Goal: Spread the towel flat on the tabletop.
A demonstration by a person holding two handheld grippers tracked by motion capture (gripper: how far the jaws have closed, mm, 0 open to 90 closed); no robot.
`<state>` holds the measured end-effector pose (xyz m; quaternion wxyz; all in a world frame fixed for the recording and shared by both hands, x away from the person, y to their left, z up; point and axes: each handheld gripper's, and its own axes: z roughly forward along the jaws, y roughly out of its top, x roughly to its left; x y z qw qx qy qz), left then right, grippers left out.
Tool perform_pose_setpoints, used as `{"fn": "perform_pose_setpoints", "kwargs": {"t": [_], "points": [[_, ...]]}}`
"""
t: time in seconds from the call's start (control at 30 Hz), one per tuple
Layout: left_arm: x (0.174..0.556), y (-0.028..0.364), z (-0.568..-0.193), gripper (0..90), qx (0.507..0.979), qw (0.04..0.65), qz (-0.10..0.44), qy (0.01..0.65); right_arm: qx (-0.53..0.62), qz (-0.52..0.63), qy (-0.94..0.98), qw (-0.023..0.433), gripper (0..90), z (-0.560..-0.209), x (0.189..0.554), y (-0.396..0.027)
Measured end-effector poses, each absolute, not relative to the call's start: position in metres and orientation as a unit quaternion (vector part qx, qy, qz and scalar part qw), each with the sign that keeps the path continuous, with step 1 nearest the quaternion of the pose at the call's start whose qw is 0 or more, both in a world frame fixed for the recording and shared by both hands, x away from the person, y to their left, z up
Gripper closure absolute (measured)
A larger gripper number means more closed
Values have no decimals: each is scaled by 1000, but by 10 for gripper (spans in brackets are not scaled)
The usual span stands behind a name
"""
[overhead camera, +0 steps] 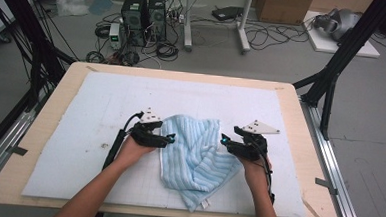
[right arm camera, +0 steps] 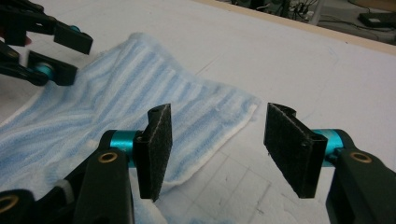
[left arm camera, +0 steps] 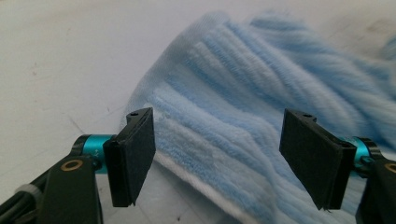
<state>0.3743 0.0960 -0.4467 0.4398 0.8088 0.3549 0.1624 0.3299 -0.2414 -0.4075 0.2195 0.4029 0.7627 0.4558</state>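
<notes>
The left gripper (left arm camera: pixel 217 156) has its jaws spread wide with nothing clamped: in the left gripper view the two black pads (left arm camera: pixel 133 154) stand well apart, and the near edge of the towel (left arm camera: pixel 261 107) lies on the surface between and beyond them, clear of both pad faces. In the high view this gripper (overhead camera: pixel 172 137) sits at the towel's left edge, held by the person's left hand (overhead camera: pixel 131 153). The right gripper (right arm camera: pixel 217 149) is likewise released: its pads stand apart over bare foam, and one corner of the towel (right arm camera: pixel 140 107) reaches toward the gap without being pinched. In the high view the right gripper (overhead camera: pixel 223 139) rests at the towel's right edge, carried by the right hand (overhead camera: pixel 255 169). The towel (overhead camera: pixel 196 156), light blue with paler stripes and a white hem, lies crumpled and partly folded over itself between the two grippers, near the front centre of the white foam mat (overhead camera: pixel 80 127). The mat covers most of the wooden table (overhead camera: pixel 300 119). Beyond the table's far edge, computer towers (overhead camera: pixel 143 13) and loose cables (overhead camera: pixel 164 49) stand on the grey floor.
</notes>
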Motion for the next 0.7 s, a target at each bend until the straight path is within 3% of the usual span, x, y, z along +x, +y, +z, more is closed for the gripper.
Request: {"fn": "perform_pose_setpoints", "kwargs": {"t": [0.13, 0.27, 0.33, 0.4, 0.43, 0.47, 0.7], "points": [[375, 82, -451, 280, 834, 401, 176, 336, 408, 456, 760, 219, 415, -409, 329, -246], [378, 81, -451, 335, 838, 401, 164, 333, 412, 458, 757, 217, 414, -410, 329, -247], [378, 83, -450, 443, 839, 405, 158, 328, 412, 457, 758, 216, 414, -410, 329, -247], [379, 86, -448, 680, 841, 407, 154, 322, 410, 456, 759, 218, 414, -410, 329, -246], [381, 88, -448, 768, 842, 406, 155, 321, 411, 456, 759, 216, 414, -410, 329, -246], [383, 90, -447, 798, 838, 409, 154, 326, 410, 456, 760, 216, 414, -410, 329, -246], [400, 118, -445, 825, 797, 427, 173, 390, 410, 456, 760, 216, 415, -411, 329, -246]]}}
